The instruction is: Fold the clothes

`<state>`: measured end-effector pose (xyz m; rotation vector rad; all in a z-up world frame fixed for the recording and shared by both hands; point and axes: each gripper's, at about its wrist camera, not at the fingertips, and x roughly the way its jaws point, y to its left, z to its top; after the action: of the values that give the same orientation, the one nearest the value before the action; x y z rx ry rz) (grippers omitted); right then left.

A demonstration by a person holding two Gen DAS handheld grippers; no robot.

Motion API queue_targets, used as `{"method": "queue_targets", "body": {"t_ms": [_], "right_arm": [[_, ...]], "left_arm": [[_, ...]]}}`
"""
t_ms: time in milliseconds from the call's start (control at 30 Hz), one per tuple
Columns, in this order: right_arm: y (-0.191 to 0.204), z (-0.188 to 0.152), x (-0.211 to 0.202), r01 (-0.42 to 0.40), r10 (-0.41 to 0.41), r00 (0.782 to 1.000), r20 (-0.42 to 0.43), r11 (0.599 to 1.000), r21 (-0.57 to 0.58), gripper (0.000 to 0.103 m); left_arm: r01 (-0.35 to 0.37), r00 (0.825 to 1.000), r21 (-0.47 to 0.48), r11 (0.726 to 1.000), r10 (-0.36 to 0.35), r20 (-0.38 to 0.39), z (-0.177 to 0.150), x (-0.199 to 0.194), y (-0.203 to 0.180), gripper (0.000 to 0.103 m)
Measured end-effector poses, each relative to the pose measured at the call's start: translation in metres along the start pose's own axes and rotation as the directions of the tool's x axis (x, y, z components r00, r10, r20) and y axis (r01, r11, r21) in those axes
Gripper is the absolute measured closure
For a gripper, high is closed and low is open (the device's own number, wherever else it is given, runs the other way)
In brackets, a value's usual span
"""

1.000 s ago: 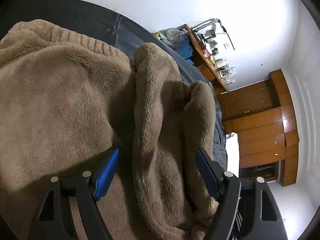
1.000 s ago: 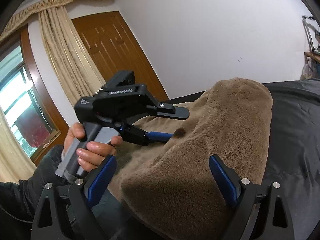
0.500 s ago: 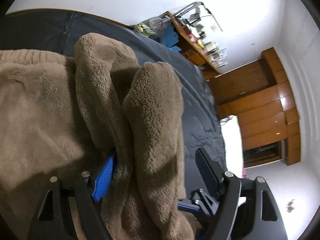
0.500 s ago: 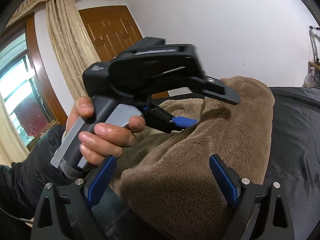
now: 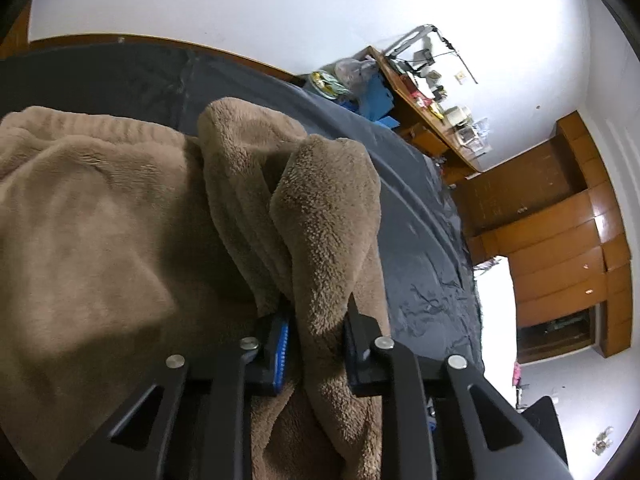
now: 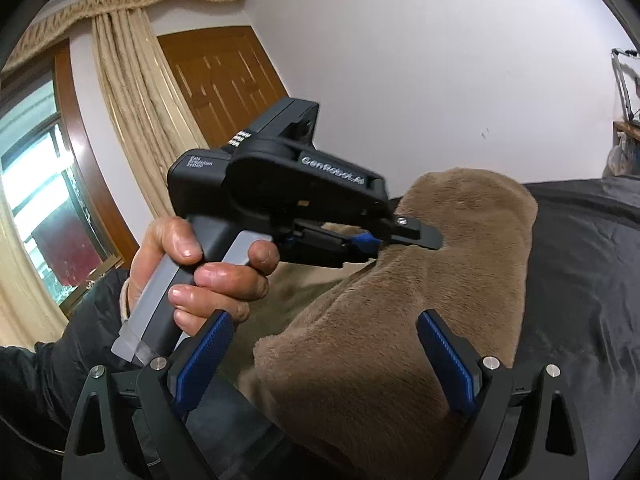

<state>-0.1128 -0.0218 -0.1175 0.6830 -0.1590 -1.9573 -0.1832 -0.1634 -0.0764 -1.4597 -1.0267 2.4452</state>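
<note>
One fleece (image 5: 120,216) fold between left claw (image 5: 316,344) pads.

garment (image 5: 120,220) on bed (image 5: 420,240), spread left, bunched fold (image 5: 324,216) standing right of centre | left gripper (image 5: 316,336) straddles fold base | desk (image 5: 424,120) behind bed's far corner, wardrobe (image 5: 560,240) right | right gripper (image 6: 324,356): garment end between, left gripper behind | hand (image 6: 200,268) left, curtain (image 6: 132,112) and door (image 6: 224,80) behind

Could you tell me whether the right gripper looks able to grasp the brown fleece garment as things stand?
Probably yes: the right gripper is open, with the brown fleece garment bulging between its fingers and nothing in between. The left gripper already pinches another fold.
</note>
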Motion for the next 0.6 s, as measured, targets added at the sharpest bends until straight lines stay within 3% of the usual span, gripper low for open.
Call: {"method": "queue_targets", "body": {"t_ms": [33,100,167,300,600], "right_arm": [[0.0,-0.001,0.002,0.01,-0.01,1.0,-0.006,1.0,-0.007,0.007],[0.0,-0.002,0.007,0.035,-0.035,0.999,-0.024,0.999,-0.018,0.007],[-0.001,-0.003,0.008,0.051,-0.051,0.998,-0.03,0.998,-0.027,0.007],[-0.002,-0.002,0.008,0.057,-0.058,0.998,-0.032,0.998,-0.024,0.007],[0.002,-0.004,0.011,0.056,-0.057,0.998,-0.04,0.998,-0.03,0.007]], "left_arm": [[-0.003,1.0,-0.001,1.0,0.003,-0.005,0.0,-0.001,0.003,0.063],[-0.021,1.0,-0.027,0.999,0.022,0.019,0.0,-0.005,0.01,0.034],[-0.027,0.998,-0.048,0.999,0.029,0.047,0.001,-0.01,0.017,0.021],[-0.018,1.0,-0.057,0.998,0.019,0.022,0.004,-0.009,0.025,0.021],[0.043,0.987,0.073,0.996,-0.031,-0.159,0.003,0.035,-0.008,0.02]]}}
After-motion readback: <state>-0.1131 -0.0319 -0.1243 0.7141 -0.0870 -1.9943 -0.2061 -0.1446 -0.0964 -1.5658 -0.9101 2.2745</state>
